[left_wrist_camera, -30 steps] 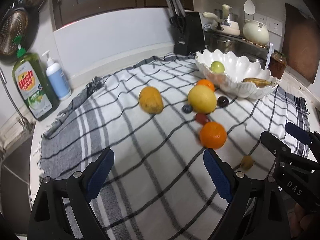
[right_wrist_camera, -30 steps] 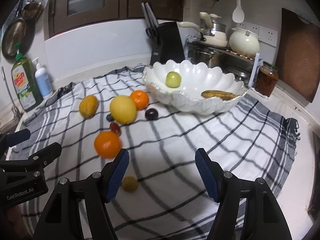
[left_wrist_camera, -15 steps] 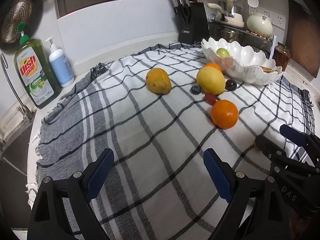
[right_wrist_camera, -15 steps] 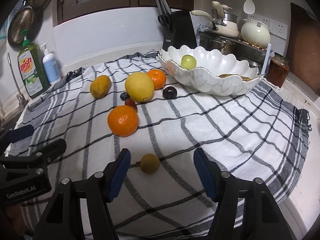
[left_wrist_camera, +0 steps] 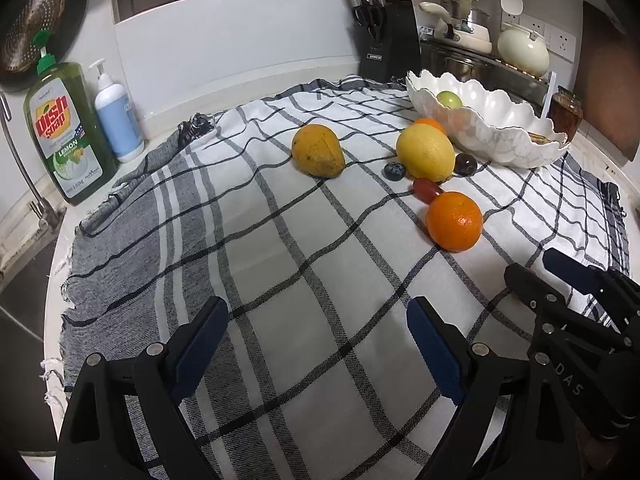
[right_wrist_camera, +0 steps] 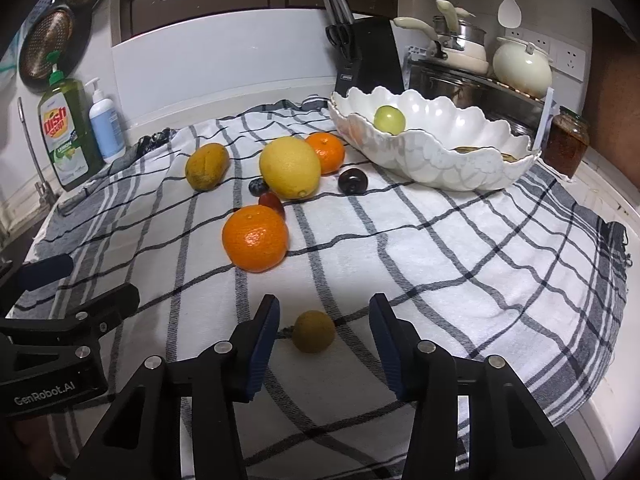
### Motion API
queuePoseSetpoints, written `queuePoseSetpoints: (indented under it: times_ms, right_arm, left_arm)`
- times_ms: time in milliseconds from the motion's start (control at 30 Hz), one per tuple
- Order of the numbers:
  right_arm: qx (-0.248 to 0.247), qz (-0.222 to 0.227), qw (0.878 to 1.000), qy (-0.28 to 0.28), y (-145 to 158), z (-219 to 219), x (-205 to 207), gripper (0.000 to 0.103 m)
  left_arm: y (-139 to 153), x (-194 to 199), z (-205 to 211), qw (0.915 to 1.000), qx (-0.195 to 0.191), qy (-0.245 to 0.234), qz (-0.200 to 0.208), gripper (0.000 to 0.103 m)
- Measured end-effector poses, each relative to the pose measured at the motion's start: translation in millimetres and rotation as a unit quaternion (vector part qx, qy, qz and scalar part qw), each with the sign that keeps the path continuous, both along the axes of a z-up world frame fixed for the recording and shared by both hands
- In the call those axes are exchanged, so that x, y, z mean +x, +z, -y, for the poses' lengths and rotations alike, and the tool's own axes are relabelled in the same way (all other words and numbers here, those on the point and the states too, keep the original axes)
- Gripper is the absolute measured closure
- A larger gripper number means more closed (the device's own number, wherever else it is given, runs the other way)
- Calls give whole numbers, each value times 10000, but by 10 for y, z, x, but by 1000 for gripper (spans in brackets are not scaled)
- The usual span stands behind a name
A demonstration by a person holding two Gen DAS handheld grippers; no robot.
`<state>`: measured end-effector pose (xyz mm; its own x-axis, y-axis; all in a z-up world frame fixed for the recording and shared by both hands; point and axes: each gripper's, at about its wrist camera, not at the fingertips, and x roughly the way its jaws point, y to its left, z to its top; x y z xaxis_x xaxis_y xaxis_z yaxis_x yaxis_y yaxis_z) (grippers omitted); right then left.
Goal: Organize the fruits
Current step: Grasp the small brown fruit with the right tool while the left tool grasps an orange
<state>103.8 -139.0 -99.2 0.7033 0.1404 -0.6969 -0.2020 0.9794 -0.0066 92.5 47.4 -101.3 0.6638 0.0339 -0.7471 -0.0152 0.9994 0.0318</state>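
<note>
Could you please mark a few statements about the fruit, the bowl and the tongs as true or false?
1. A green apple lies in the white bowl. True.
2. The right tongs already squeeze the small brown fruit. False: it sits between the closing pads, untouched.
3. The left tongs hold an orange. False: they are open and empty.
4. The lemon rests on the checked cloth. True.

Both wrist cameras look down along their fingers, sharing the checked cloth (left_wrist_camera: 304, 280) and, partly hidden, bowl (right_wrist_camera: 436, 160).
</note>
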Motion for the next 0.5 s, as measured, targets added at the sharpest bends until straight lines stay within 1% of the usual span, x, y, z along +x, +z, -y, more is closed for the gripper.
queuePoseSetpoints:
  times_ms: [100, 167, 200, 267, 300, 500]
  right_arm:
    - [-33, -35, 10000, 33, -32, -30, 2, 61]
    - [-54, -67, 10000, 46, -50, -38, 9, 66]
    - [-60, -75, 9999, 54, -58, -42, 12, 67]
    - [-77, -79, 9999, 70, -68, -50, 13, 73]
    - [-83, -86, 9999, 84, -74, -57, 16, 74]
    - [-114, -28, 9999, 124, -64, -71, -9, 74]
  left_arm:
    - [-4, 1, -15, 10000, -14, 20, -1, 11]
    - [-10, 0, -17, 10000, -24, 30, -7, 11]
    - [-14, -1, -19, 10000, -26, 35, -12, 11]
    - [-22, 0, -20, 10000, -34, 39, -22, 11]
    - [-25, 0, -19, 10000, -35, 40, -27, 11]
    - [-44, 7, -21, 10000, -39, 38, -77, 11]
